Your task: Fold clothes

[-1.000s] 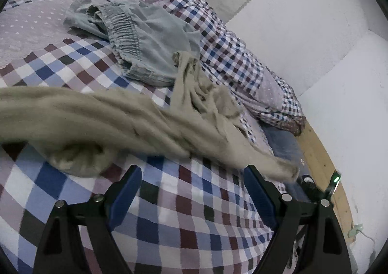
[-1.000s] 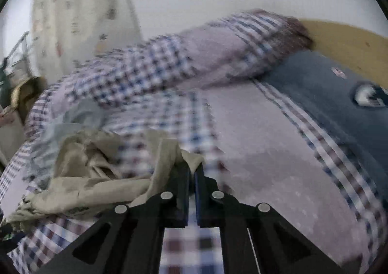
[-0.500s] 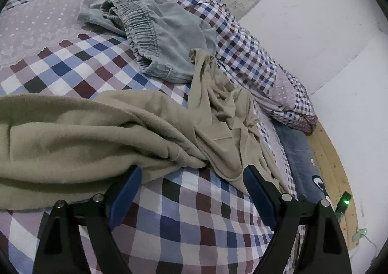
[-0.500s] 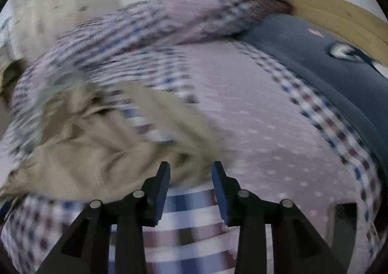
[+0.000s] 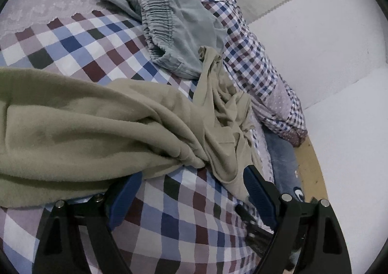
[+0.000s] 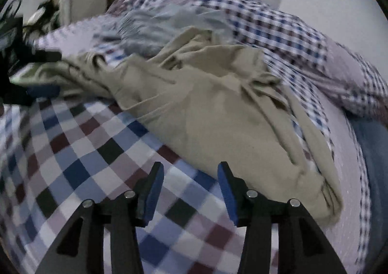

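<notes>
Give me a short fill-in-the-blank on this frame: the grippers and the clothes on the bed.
1. Both the left gripper and the right gripper have their jaws ____.
2. The garment nearest the right gripper is ____ in colour.
3. The grey shorts have an ____ waistband.
4. The bedcover has a ____ pattern.

Missing words: open; beige; elastic; checked

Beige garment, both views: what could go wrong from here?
The beige garment lies crumpled with both tongs open, the left tongs and the right tongs, so a pinch may catch several layers. Its far end touches the grey-green shorts, which could be dragged along.
</notes>
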Demonstrator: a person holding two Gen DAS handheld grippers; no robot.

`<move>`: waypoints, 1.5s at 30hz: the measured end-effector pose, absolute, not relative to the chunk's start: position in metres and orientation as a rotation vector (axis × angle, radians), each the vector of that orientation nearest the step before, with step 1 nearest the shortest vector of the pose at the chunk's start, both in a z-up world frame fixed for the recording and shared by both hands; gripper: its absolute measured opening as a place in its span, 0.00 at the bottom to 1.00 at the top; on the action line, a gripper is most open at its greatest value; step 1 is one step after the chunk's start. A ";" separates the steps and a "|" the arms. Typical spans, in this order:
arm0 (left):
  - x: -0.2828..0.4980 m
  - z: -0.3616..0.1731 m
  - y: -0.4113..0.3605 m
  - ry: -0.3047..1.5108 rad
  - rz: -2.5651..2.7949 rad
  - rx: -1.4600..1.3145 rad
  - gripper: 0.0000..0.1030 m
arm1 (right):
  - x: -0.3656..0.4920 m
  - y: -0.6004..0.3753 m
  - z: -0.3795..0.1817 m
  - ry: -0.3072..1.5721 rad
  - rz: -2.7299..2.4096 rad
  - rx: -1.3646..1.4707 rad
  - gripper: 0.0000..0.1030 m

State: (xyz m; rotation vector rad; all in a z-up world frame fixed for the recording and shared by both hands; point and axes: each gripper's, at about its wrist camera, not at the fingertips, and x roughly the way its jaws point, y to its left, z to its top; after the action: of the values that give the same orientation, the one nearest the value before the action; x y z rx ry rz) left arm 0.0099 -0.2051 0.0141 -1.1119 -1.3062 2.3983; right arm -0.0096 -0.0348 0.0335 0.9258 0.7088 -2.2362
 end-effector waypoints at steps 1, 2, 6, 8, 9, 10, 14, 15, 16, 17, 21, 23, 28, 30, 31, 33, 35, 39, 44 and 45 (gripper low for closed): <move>0.009 0.014 -0.205 -1.308 2.396 -1.115 0.86 | -0.012 -0.039 0.028 0.737 -2.234 0.922 0.49; 0.009 0.014 -0.206 -1.310 2.394 -1.119 0.86 | -0.014 -0.044 0.023 0.775 -2.237 0.922 0.49; 0.007 0.013 -0.205 -1.303 2.389 -1.137 0.86 | -0.038 -0.049 0.009 0.842 -2.274 0.914 0.48; 0.006 0.013 -0.204 -1.288 2.395 -1.145 0.86 | -0.046 -0.046 0.010 0.835 -2.329 0.910 0.48; 0.006 0.013 -0.204 -1.281 2.398 -1.149 0.86 | -0.049 -0.043 0.012 0.796 -2.355 0.921 0.47; 0.006 0.013 -0.203 -1.273 2.403 -1.153 0.86 | -0.053 -0.039 0.015 0.754 -2.380 0.933 0.41; 0.005 0.013 -0.202 -1.235 2.437 -1.180 0.76 | -0.052 -0.033 0.015 0.690 -2.378 0.974 0.03; 0.005 0.012 -0.202 -1.226 2.449 -1.201 0.72 | -0.044 -0.033 0.016 0.706 -2.377 0.953 0.03; 0.005 0.011 -0.203 -1.222 2.460 -1.221 0.62 | -0.038 -0.032 0.019 0.702 -2.375 0.944 0.03; 0.006 0.009 -0.204 -1.230 2.465 -1.241 0.52 | -0.032 -0.028 0.022 0.684 -2.375 0.934 0.02; 0.011 0.003 -0.214 -1.303 2.445 -1.258 0.24 | 0.000 -0.011 0.038 0.576 -2.384 0.896 0.02; 0.015 0.001 -0.217 -1.351 2.417 -1.229 0.06 | 0.021 0.001 0.043 0.479 -2.392 0.898 0.02; 0.025 -0.003 -0.226 -1.467 2.345 -1.156 0.01 | 0.066 0.030 0.047 0.240 -2.430 0.904 0.02; 0.029 -0.003 -0.229 -1.504 2.324 -1.123 0.00 | 0.080 0.037 0.048 0.190 -2.435 0.911 0.02; 0.033 0.001 -0.229 -1.498 2.341 -1.095 0.00 | 0.085 0.038 0.049 0.193 -2.439 0.913 0.01; 0.039 0.009 -0.230 -1.491 2.367 -1.026 0.00 | 0.093 0.043 0.053 0.176 -2.447 0.909 0.01; 0.046 0.018 -0.233 -1.486 2.386 -0.948 0.00 | 0.101 0.049 0.058 0.148 -2.454 0.901 0.01; 0.063 0.039 -0.240 -1.464 2.427 -0.789 0.00 | 0.120 0.061 0.071 0.102 -2.453 0.887 0.01; 0.069 0.055 -0.247 -1.433 2.445 -0.675 0.00 | 0.139 0.063 0.093 0.091 -2.399 0.857 0.01; 0.069 0.058 -0.249 -1.427 2.449 -0.663 0.00 | 0.140 0.062 0.099 0.091 -2.385 0.849 0.01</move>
State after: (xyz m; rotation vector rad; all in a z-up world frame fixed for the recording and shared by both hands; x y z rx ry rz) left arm 0.0690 -0.2487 0.0576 -0.6632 -1.4269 2.4488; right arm 0.1401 0.0623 0.0989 0.8495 0.0908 -2.3846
